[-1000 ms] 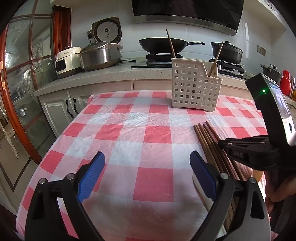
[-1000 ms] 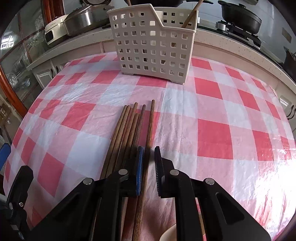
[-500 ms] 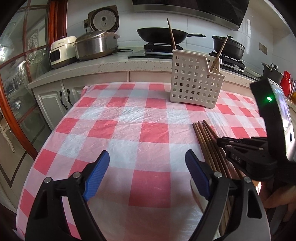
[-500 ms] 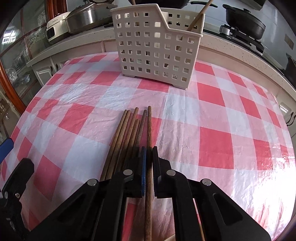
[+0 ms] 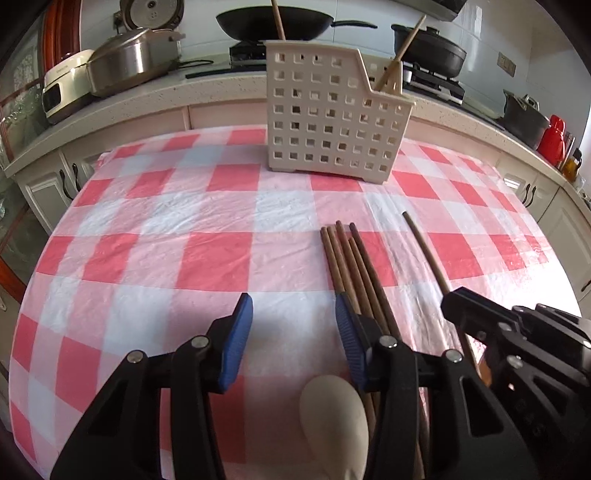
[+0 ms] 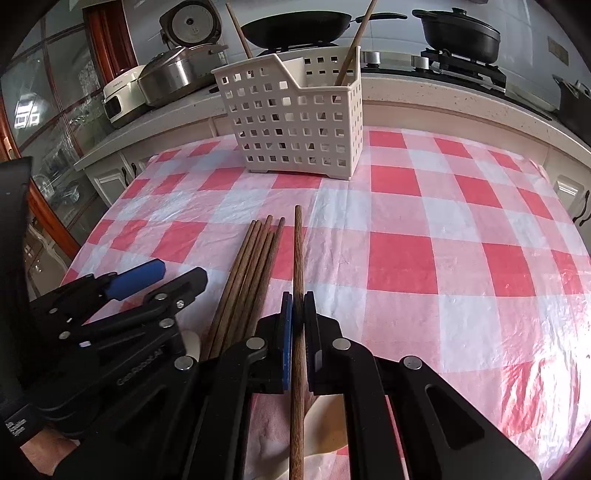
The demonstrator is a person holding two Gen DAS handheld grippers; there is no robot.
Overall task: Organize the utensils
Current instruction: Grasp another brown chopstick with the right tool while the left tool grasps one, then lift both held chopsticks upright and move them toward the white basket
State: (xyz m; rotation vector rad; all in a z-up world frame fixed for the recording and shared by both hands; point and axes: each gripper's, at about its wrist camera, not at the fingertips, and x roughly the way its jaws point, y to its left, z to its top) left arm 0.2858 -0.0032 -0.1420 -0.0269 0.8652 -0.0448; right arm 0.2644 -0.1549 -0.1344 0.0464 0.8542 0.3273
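Observation:
My right gripper (image 6: 297,314) is shut on one dark wooden chopstick (image 6: 298,258) and holds it a little above the checked cloth; the same chopstick (image 5: 424,247) shows apart from the bundle in the left wrist view. Several more chopsticks (image 6: 255,266) lie in a bundle on the cloth, also seen in the left wrist view (image 5: 351,266). My left gripper (image 5: 293,325) is open, just left of the bundle, above a white spoon (image 5: 332,417). A white perforated utensil basket (image 5: 332,122) stands at the far side holding two chopsticks; it also shows in the right wrist view (image 6: 295,122).
The table carries a red and white checked cloth (image 5: 184,258). Behind it runs a counter with a rice cooker (image 5: 125,62), a wok (image 5: 273,22) and a black pot (image 5: 432,51) on a stove. A red bottle (image 5: 552,136) stands far right.
My right gripper has closed on one chopstick and lifted it away from the bundle. My left gripper has moved right and forward, beside the bundle, and narrowed its opening.

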